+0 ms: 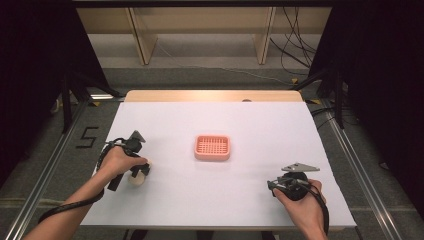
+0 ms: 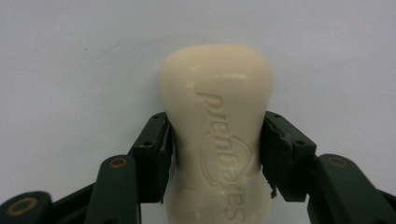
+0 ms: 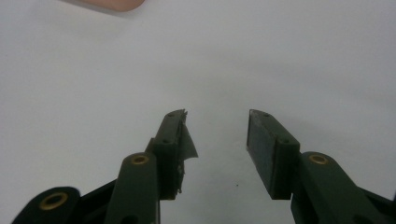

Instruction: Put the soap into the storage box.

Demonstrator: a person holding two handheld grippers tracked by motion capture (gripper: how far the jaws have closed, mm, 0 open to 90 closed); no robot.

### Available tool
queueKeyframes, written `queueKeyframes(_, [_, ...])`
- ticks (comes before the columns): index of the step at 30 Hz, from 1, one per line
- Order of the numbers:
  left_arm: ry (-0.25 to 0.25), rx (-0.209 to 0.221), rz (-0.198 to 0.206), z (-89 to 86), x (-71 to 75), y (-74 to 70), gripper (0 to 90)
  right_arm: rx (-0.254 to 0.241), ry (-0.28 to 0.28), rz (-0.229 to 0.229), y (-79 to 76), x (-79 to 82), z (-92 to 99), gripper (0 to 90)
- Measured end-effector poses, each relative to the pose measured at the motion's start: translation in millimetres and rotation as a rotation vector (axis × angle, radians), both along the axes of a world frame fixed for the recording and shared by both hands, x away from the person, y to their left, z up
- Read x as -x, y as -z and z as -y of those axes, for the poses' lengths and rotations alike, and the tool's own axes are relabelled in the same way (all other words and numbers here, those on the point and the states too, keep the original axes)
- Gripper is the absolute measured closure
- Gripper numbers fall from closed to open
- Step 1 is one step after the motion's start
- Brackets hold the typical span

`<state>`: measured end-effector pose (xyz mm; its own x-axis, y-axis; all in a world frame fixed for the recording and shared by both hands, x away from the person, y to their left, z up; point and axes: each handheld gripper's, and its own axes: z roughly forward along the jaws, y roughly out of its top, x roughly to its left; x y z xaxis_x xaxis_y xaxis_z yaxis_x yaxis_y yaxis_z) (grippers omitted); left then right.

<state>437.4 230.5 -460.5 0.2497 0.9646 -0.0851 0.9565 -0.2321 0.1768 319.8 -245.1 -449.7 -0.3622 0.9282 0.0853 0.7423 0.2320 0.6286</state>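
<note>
While the left claw (image 2: 215,154) clamps it, the cream soap bar (image 2: 217,121) shows embossed lettering.

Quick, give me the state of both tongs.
Left tongs: closed on the cream soap bar.
Right tongs: open, holding nothing.

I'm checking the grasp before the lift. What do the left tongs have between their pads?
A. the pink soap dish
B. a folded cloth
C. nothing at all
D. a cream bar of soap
D: in the left gripper view, the left tongs press from both sides on the narrow waist of the cream bar of soap, which lies on the white table; the pink soap dish sits apart at the table's middle.
</note>
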Motion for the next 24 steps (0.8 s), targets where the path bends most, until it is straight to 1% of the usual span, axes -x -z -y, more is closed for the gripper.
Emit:
queueKeyframes(1, [0.018, -0.012, -0.007, -0.9, -0.5, 0.1, 46.5, 0.001, 0.000, 0.000, 0.0, 0.0, 0.0, 57.8])
queueKeyframes(3, [0.010, -0.015, -0.021, -0.7, 0.0, 1.5, 46.3, 0.000, -0.011, 0.008, 1.0, -1.2, 0.6, 57.8])
queueKeyframes(5, [-0.002, -0.008, -0.013, -0.5, -0.1, 1.6, 45.7, 0.003, -0.008, 0.007, 0.7, -0.9, 0.6, 57.7])
queueKeyframes(11, [-0.004, -0.007, -0.009, -1.7, -0.9, 2.1, 45.1, 0.001, -0.012, 0.006, 1.3, -1.3, 0.8, 57.6])
queueKeyframes(14, [0.007, -0.019, -0.017, -1.4, -1.1, 1.1, 46.3, 0.003, -0.016, 0.008, 1.3, -1.2, 0.9, 57.6])
queueKeyframes(16, [0.016, -0.021, -0.012, -1.3, -0.8, 1.1, 47.3, 0.001, -0.006, -0.001, 0.4, -0.3, 0.1, 57.5])
queueKeyframes(17, [0.018, -0.027, -0.017, -1.1, -0.9, 0.4, 47.4, -0.005, -0.005, -0.004, 0.3, -0.2, 0.0, 57.5])
queueKeyframes(18, [0.020, -0.024, -0.014, -1.2, -0.9, 0.5, 47.4, 0.007, -0.017, 0.014, 0.8, -1.2, 1.2, 57.5])
queueKeyframes(20, [0.024, -0.023, -0.015, -1.7, -1.0, 0.2, 47.4, 0.002, 0.001, -0.003, -0.1, 0.1, 0.2, 57.5])
queueKeyframes(23, [0.025, -0.027, -0.013, -2.2, -1.0, -0.1, 47.4, 0.001, -0.005, 0.000, 0.3, -0.2, 0.3, 57.4])
queueKeyframes(24, [0.027, -0.028, -0.016, -2.5, -0.9, -0.3, 47.5, 0.003, -0.014, 0.007, 1.1, -1.2, 1.0, 57.4])
